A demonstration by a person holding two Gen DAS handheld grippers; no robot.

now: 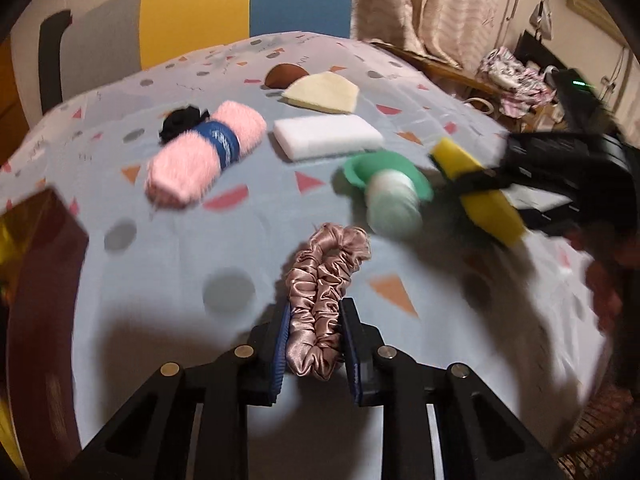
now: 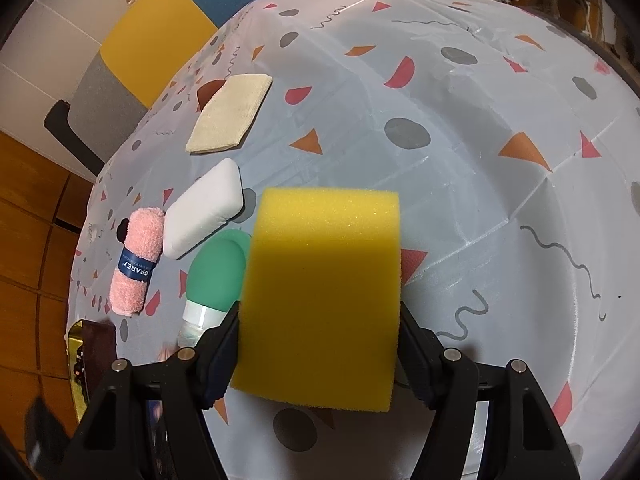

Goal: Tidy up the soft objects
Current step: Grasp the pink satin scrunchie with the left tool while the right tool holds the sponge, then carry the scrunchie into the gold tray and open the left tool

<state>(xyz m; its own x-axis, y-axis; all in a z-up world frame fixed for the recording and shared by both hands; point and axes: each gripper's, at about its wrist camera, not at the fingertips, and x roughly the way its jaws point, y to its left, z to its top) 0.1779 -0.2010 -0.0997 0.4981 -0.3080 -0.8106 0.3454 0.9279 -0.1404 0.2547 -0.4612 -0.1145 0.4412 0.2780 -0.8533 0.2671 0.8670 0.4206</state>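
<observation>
1. The only legible writing was "GRAREY", white on the blue paper band around the rolled pink towel (image 2: 138, 261); smaller print beside it was too fine to read.
2. The left gripper (image 1: 316, 334) had its jaws pinched on a dusty-pink satin scrunchie (image 1: 324, 292), the blue pads pressing its gathered folds from both sides, low over the patterned tablecloth (image 1: 168, 264).
3. The right gripper (image 2: 320, 344) held a yellow sponge block (image 2: 324, 288) by its two side faces, the jaws spread to the block's width.
4. Just left of the sponge lay a green silicone bottle with a white neck (image 2: 214, 280), then a white foam pad (image 2: 204, 210) and the towel; a folded cream cloth (image 2: 232, 114) sat farther back.
5. A black fabric flower (image 1: 180, 120) touched the towel's far end.
6. The right half of the cloth, in the right wrist view, lay bare up to its rim; a dark box (image 2: 96, 344) sat at the near-left edge.
</observation>
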